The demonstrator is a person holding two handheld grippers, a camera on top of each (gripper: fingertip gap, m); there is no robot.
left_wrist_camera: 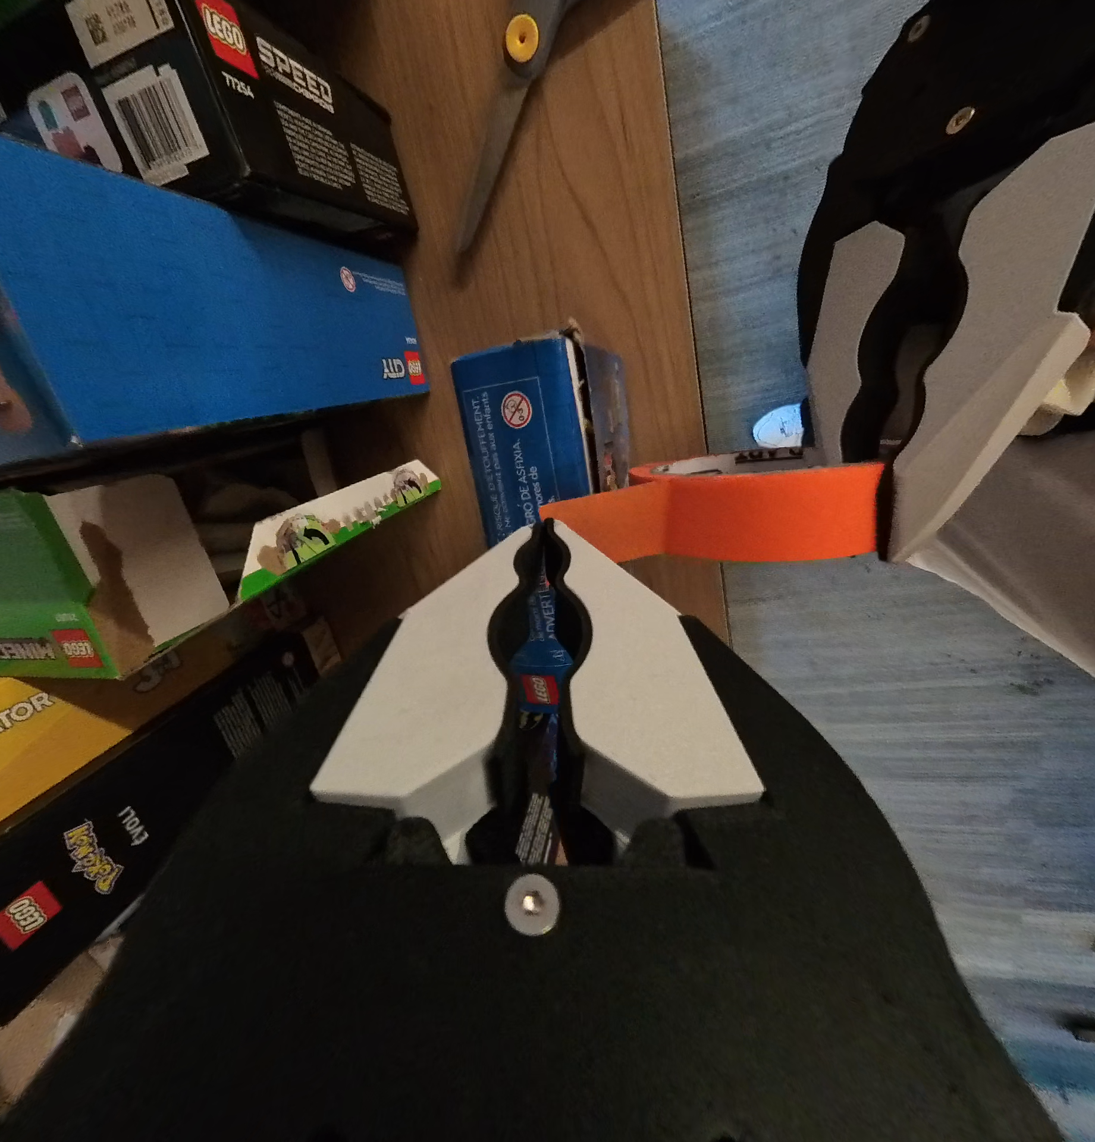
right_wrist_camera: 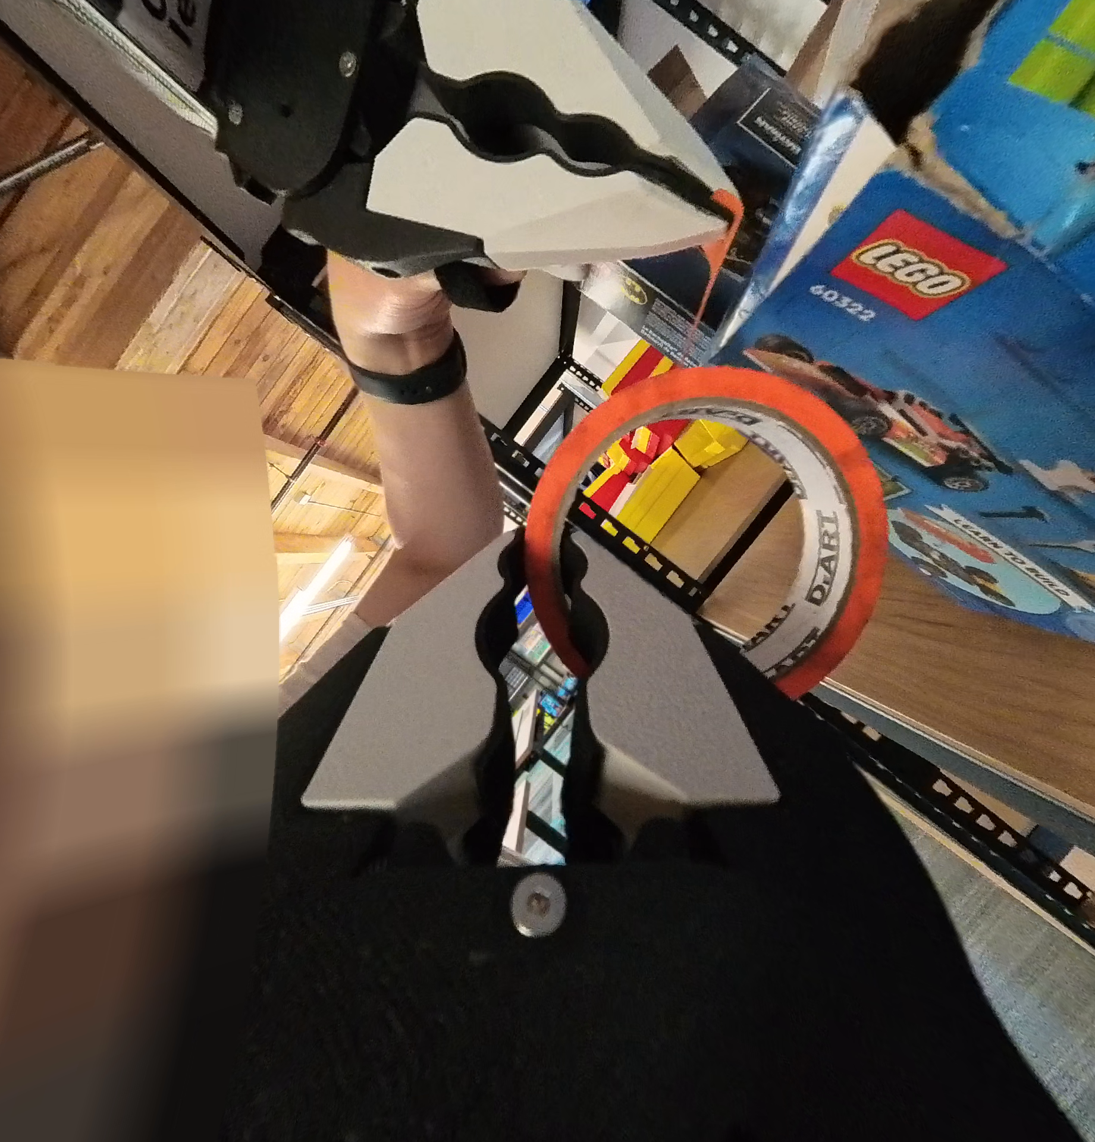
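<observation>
My left gripper [left_wrist_camera: 548, 534] is shut on the free end of an orange tape strip [left_wrist_camera: 585, 516]. The strip runs right to the orange tape roll [left_wrist_camera: 767, 513], seen edge-on. My right gripper [left_wrist_camera: 888, 488] holds that roll at the upper right. In the right wrist view my right gripper [right_wrist_camera: 541, 547] is shut on the rim of the roll [right_wrist_camera: 866, 513], which has a white core. My left gripper [right_wrist_camera: 718, 204] is above it, shut on the thin strip [right_wrist_camera: 708, 290], which is pulled taut off the roll. A small blue box [left_wrist_camera: 526, 432] stands just beyond my left fingertips.
Several toy brick boxes [left_wrist_camera: 180, 309] are stacked on the left. Grey scissors with a yellow pivot [left_wrist_camera: 507, 111] lie on the wooden board [left_wrist_camera: 594, 247]. A big blue box with a car picture [right_wrist_camera: 934, 383] stands on a black metal rack [right_wrist_camera: 656, 562]. A forearm with a black wristband [right_wrist_camera: 409, 383] shows.
</observation>
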